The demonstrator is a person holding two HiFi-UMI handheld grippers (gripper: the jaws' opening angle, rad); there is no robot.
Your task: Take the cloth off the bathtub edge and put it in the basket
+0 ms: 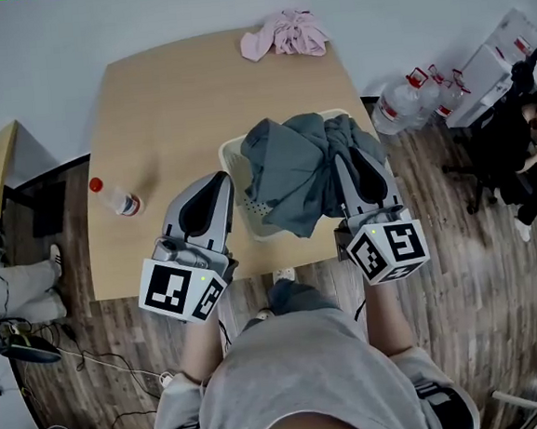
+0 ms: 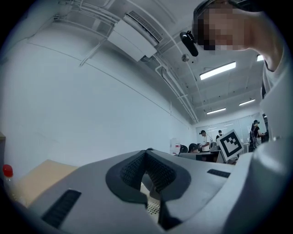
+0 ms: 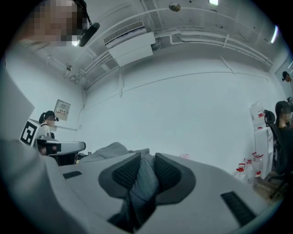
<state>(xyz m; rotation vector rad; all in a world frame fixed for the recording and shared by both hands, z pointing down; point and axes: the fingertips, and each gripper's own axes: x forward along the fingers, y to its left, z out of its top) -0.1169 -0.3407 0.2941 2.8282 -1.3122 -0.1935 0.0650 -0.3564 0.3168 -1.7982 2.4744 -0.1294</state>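
Observation:
A grey cloth (image 1: pixel 292 165) lies bunched over a white perforated basket (image 1: pixel 229 156) at the near middle of the wooden table (image 1: pixel 174 96). My right gripper (image 1: pixel 346 158) is at the cloth's right side and shut on it. In the right gripper view a fold of the grey cloth (image 3: pixel 145 176) is pinched between the pads. My left gripper (image 1: pixel 220 178) sits just left of the basket with its tips together and nothing in them. The left gripper view shows a bit of the basket wall (image 2: pixel 153 208) below the jaws. No bathtub is in sight.
A pink cloth (image 1: pixel 285 35) lies at the table's far edge. A red-capped bottle (image 1: pixel 115 198) lies on the table to the left. Water jugs (image 1: pixel 408 99) and a seated person (image 1: pixel 529 144) are on the floor side at the right.

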